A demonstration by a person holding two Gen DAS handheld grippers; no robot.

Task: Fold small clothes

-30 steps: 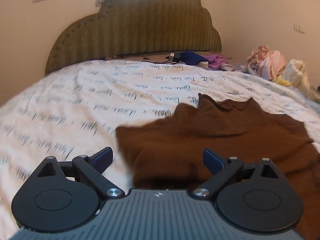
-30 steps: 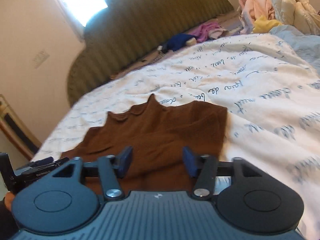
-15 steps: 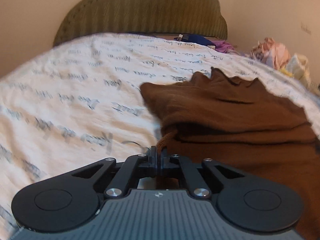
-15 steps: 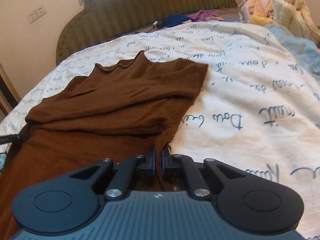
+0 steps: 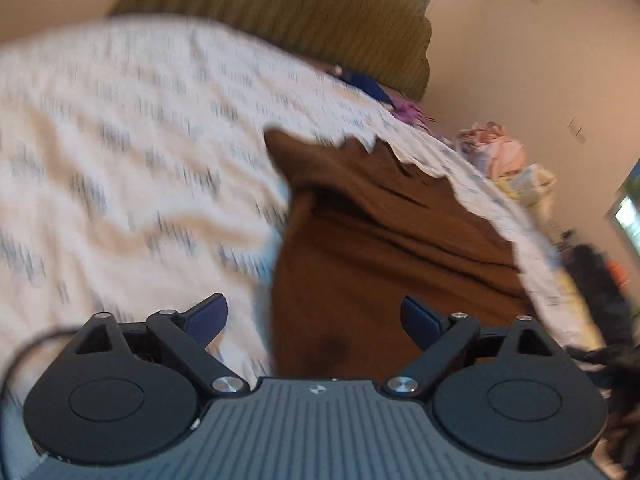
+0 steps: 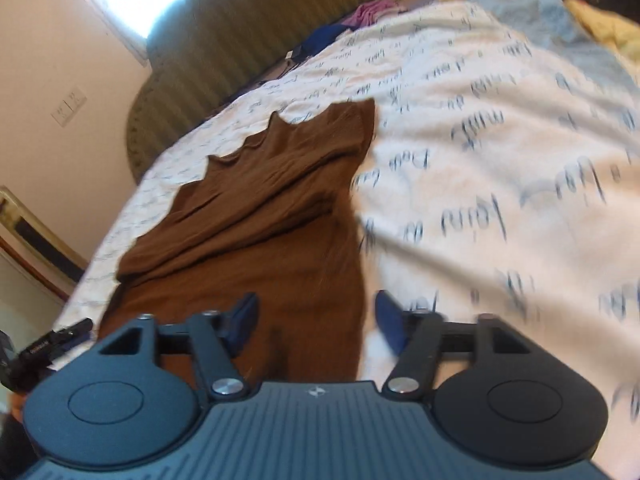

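Note:
A small brown knit top [image 5: 380,240] lies on the white bedspread with script print [image 5: 120,168], partly folded, with creases across it and a wavy far edge. It also shows in the right wrist view [image 6: 272,200]. My left gripper [image 5: 314,318] is open over the top's near left edge, holding nothing. My right gripper [image 6: 316,316] is open over the top's near right edge, holding nothing. The other gripper's tip [image 6: 48,346] shows at the left of the right wrist view. Both views are blurred by motion.
An olive padded headboard [image 5: 300,20] stands at the far end of the bed. A heap of pink and yellow clothes [image 5: 504,160] lies at the right, with a light blue cloth [image 6: 540,16] near it. Dark blue and purple items [image 6: 340,28] lie by the headboard.
Both grippers were open a second ago, shut on the brown top's near edges half a second ago, and are now open again. Both views have tilted and the top lies more bunched.

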